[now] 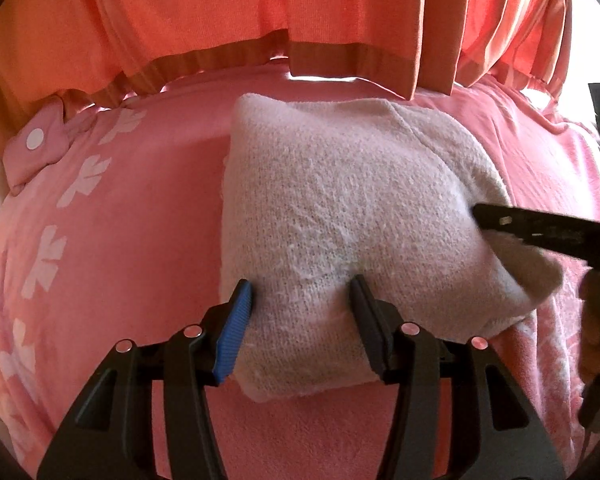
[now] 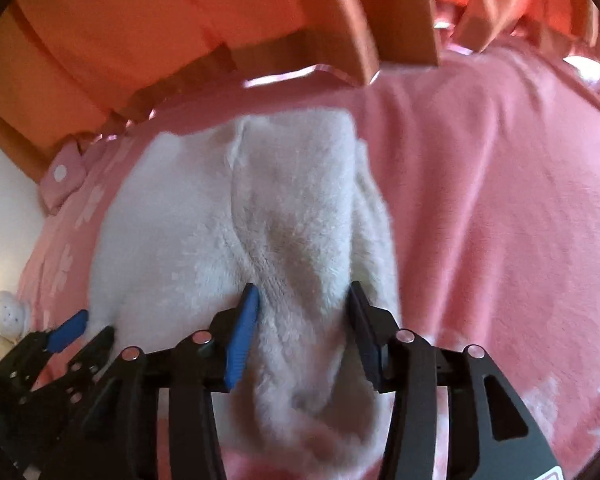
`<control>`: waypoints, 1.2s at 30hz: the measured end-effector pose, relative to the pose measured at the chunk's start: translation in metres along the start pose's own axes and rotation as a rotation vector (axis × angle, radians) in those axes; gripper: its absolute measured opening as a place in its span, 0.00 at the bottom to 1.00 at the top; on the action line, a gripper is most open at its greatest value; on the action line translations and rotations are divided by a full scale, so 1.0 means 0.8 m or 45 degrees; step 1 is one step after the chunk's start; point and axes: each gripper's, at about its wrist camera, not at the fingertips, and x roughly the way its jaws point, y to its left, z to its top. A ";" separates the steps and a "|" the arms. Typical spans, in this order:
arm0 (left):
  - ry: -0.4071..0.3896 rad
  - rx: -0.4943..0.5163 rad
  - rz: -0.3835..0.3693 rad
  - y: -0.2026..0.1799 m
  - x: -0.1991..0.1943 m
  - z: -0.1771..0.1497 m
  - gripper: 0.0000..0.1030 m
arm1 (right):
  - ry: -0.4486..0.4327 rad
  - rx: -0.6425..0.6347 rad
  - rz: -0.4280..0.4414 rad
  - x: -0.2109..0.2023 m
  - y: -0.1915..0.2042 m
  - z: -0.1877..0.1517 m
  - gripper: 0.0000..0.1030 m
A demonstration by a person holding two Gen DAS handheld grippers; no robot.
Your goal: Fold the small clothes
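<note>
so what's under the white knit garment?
The white knit garment lies on a pink flower-print blanket, which shows all around it. The patch directly beneath is covered, so anything there can't be seen. Both grippers' fingers straddle the garment's near edge.

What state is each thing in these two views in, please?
white knit garment: folded over, lying on the pink bedspread, held at two edges.
left gripper: shut on the garment's near edge.
right gripper: shut on a bunched fold.
orange curtain: hanging drawn.
</note>
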 end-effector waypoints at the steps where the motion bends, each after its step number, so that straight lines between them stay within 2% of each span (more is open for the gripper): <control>1: 0.000 -0.005 -0.004 0.001 0.000 0.000 0.49 | -0.004 0.002 0.020 -0.001 0.001 0.002 0.32; 2: 0.002 -0.010 -0.010 0.002 0.000 0.000 0.49 | -0.013 0.006 0.063 -0.012 0.004 0.002 0.10; 5: 0.011 -0.039 -0.041 0.010 -0.001 0.000 0.50 | -0.163 0.074 0.239 -0.069 -0.004 0.009 0.09; 6: 0.015 -0.052 -0.047 0.012 -0.001 0.000 0.55 | -0.189 0.096 0.269 -0.079 -0.010 0.008 0.09; 7: 0.017 -0.067 -0.050 0.015 -0.001 -0.001 0.57 | -0.193 0.121 0.285 -0.082 -0.014 0.004 0.09; 9: 0.026 -0.102 -0.077 0.021 0.002 -0.003 0.61 | -0.077 0.114 0.200 -0.043 -0.029 -0.004 0.09; 10: 0.026 -0.121 -0.090 0.023 0.003 -0.004 0.62 | -0.012 0.115 0.170 -0.024 -0.033 -0.010 0.12; 12: 0.011 -0.142 -0.115 0.026 -0.002 -0.006 0.63 | -0.029 0.239 0.261 -0.020 -0.051 -0.024 0.16; 13: 0.000 -0.145 -0.122 0.028 -0.006 -0.008 0.63 | -0.046 0.269 0.291 -0.029 -0.053 -0.027 0.23; 15: -0.008 -0.142 -0.115 0.032 -0.013 -0.012 0.70 | -0.109 0.298 0.274 -0.056 -0.056 -0.036 0.31; 17: -0.025 -0.127 -0.096 0.038 -0.023 -0.019 0.79 | -0.128 0.300 0.289 -0.075 -0.058 -0.047 0.49; 21: -0.030 -0.108 -0.042 0.047 -0.038 -0.036 0.83 | -0.026 0.282 0.347 -0.061 -0.053 -0.056 0.56; 24: 0.016 -0.117 -0.044 0.053 -0.041 -0.053 0.84 | 0.035 0.246 0.255 -0.044 -0.028 -0.061 0.57; 25: 0.026 -0.121 -0.040 0.055 -0.042 -0.058 0.84 | 0.043 0.233 0.245 -0.042 -0.019 -0.060 0.46; 26: 0.033 -0.122 -0.035 0.057 -0.044 -0.062 0.84 | 0.061 0.194 0.227 -0.039 -0.003 -0.052 0.23; 27: 0.034 -0.124 -0.027 0.060 -0.048 -0.065 0.84 | 0.050 0.150 0.222 -0.043 0.013 -0.044 0.22; 29: 0.024 -0.130 -0.008 0.065 -0.057 -0.069 0.84 | -0.066 0.035 0.281 -0.076 0.056 -0.017 0.18; 32: -0.005 -0.146 0.017 0.075 -0.072 -0.068 0.85 | -0.268 -0.024 0.535 -0.158 0.095 0.020 0.15; 33: -0.012 -0.148 0.023 0.077 -0.075 -0.068 0.85 | -0.302 -0.042 0.569 -0.174 0.100 0.023 0.14; 34: -0.019 -0.151 0.027 0.079 -0.078 -0.067 0.85 | -0.348 -0.068 0.582 -0.191 0.104 0.024 0.14; 36: -0.030 -0.158 0.025 0.081 -0.082 -0.066 0.86 | -0.373 -0.069 0.523 -0.195 0.097 0.014 0.14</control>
